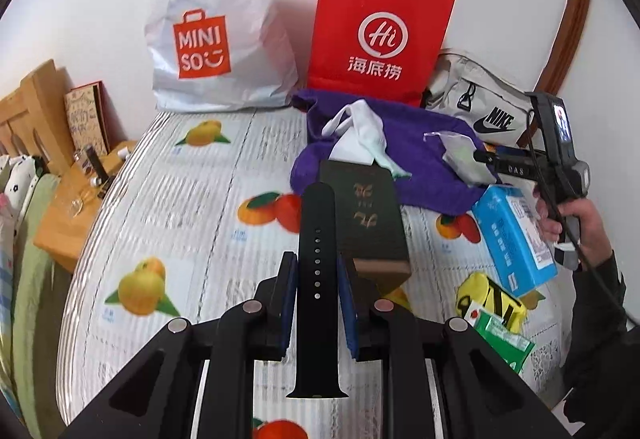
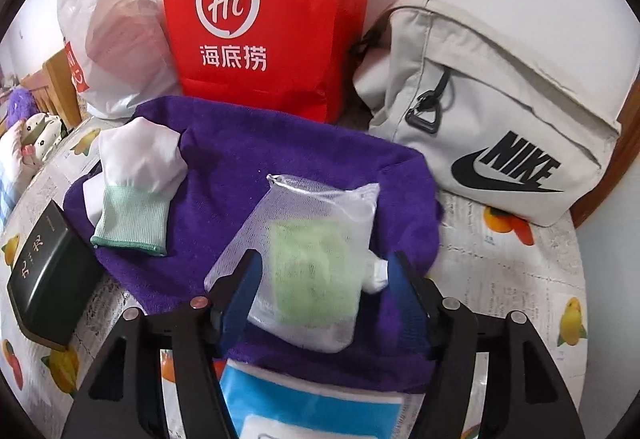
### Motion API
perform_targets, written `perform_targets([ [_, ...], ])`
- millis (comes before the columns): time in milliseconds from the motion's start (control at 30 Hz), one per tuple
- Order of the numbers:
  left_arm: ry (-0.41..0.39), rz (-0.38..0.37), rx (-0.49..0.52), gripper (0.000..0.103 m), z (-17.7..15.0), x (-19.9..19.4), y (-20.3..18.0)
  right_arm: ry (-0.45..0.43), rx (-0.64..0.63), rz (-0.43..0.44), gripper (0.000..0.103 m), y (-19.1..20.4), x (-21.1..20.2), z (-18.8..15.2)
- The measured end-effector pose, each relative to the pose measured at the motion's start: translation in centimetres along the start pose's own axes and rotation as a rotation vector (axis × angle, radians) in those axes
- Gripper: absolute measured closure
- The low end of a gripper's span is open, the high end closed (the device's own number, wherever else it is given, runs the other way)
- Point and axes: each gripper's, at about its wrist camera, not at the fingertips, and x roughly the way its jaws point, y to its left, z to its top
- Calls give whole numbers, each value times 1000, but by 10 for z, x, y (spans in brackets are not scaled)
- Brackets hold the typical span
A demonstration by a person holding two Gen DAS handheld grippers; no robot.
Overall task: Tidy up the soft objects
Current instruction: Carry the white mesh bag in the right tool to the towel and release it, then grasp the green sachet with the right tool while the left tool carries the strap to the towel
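My left gripper (image 1: 318, 271) is shut on a black watch strap (image 1: 316, 247) that stands upright between its blue pads, above the fruit-print table cover (image 1: 192, 207). My right gripper (image 2: 324, 291) is open over a purple towel (image 2: 280, 159). A white mesh bag (image 2: 312, 263) with a green sponge inside lies on the towel between its jaws, and the pads do not press on it. A white glove (image 2: 136, 191) with a green cuff rests on the towel's left part. In the left wrist view the right gripper's fingers (image 1: 486, 159) reach the mesh bag (image 1: 464, 155) from the right.
A dark box (image 1: 368, 215) lies by the towel. A blue box (image 1: 512, 235), a yellow item (image 1: 488, 303) and a green packet (image 1: 504, 339) sit at right. At the wall stand a white MINISO bag (image 1: 216, 31), a red paper bag (image 1: 380, 27) and a Nike bag (image 2: 500, 127).
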Motion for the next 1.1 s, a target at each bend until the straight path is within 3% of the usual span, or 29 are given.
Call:
perform_targets([
  [367,-34,-40,29,83,29,11,-12,-48,22,30,38,-1,-47,-32],
  [533,-42,-57,50,83,40,18,-20,-67,45,103,38,2,-67,-50],
  [1100,-49,-117,128,83,73,52,-51,-91,-161,239,38,73,-149,-143],
])
